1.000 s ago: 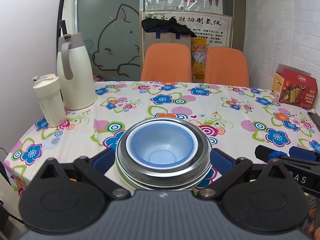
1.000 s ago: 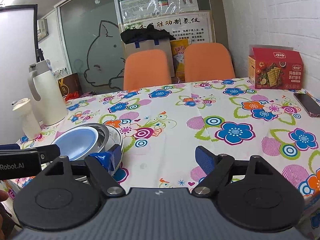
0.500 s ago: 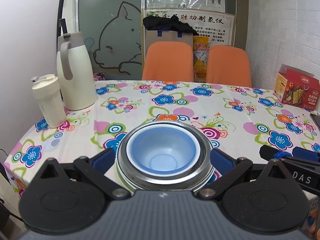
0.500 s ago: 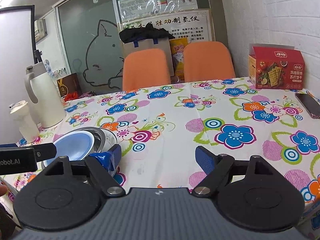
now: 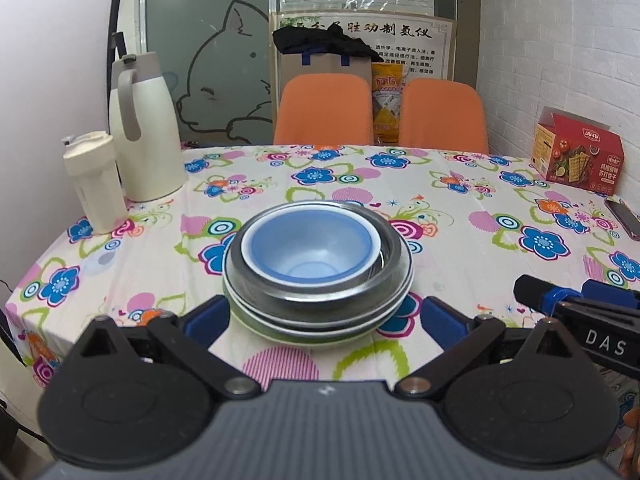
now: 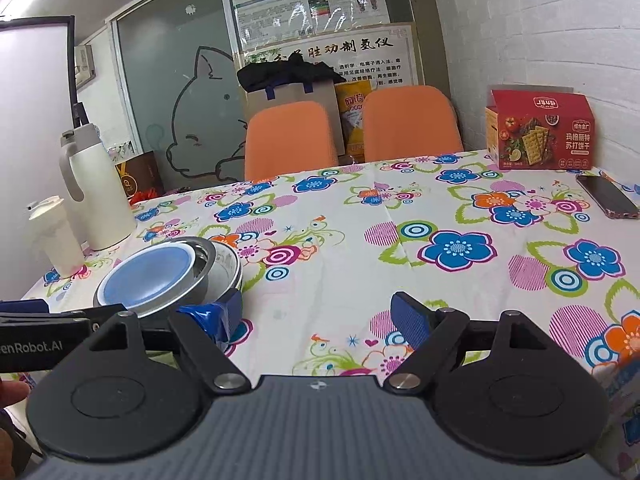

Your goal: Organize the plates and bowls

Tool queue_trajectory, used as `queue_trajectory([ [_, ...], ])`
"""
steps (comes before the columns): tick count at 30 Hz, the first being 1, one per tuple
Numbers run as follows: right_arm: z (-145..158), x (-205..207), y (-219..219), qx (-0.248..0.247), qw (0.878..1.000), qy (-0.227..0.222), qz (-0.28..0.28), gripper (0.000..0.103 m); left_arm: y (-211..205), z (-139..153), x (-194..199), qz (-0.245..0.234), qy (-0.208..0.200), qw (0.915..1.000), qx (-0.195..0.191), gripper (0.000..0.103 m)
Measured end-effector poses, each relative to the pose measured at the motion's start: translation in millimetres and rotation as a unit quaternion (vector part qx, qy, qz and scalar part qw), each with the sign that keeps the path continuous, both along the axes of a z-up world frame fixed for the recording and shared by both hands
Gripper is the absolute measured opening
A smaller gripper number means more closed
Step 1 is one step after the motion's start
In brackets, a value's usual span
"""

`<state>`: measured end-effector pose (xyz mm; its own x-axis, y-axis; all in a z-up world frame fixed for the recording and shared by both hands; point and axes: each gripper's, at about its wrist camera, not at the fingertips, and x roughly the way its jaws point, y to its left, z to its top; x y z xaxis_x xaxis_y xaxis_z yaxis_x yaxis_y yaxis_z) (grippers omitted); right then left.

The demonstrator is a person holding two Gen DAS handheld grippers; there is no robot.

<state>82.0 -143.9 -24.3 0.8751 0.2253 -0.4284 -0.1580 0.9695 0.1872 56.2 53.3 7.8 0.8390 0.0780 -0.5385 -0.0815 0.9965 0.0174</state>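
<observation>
A blue bowl (image 5: 310,250) sits nested in a steel bowl (image 5: 320,294), which rests on stacked plates (image 5: 320,330) on the floral tablecloth. My left gripper (image 5: 324,318) is open, its blue pads just short of the stack on either side, touching nothing. The stack also shows in the right wrist view (image 6: 168,276), at the left. My right gripper (image 6: 318,318) is open and empty, to the right of the stack; its left pad is close to the plate rim.
A white thermos jug (image 5: 142,128) and a white tumbler (image 5: 92,182) stand at the table's left. A red cracker box (image 6: 540,134) and a phone (image 6: 608,196) lie at the far right. Two orange chairs (image 5: 324,110) stand behind the table.
My left gripper has drawn back from the stack, so the bowls now sit farther ahead of the pads. The right gripper has drifted slightly; the stack has not moved.
</observation>
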Motion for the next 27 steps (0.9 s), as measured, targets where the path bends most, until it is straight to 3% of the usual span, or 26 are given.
queue_trajectory([
  [6, -10, -18, -2, -0.002, 1.0, 0.004, 0.0, 0.068, -5, -8, -17, 0.009, -0.002, 0.9999, 0.009, 0.1],
  [27, 10, -103, -15, -0.016, 0.995, -0.094, -0.023, 0.068, -24, 2, -90, -0.015, -0.05, 0.9985, 0.016, 0.101],
])
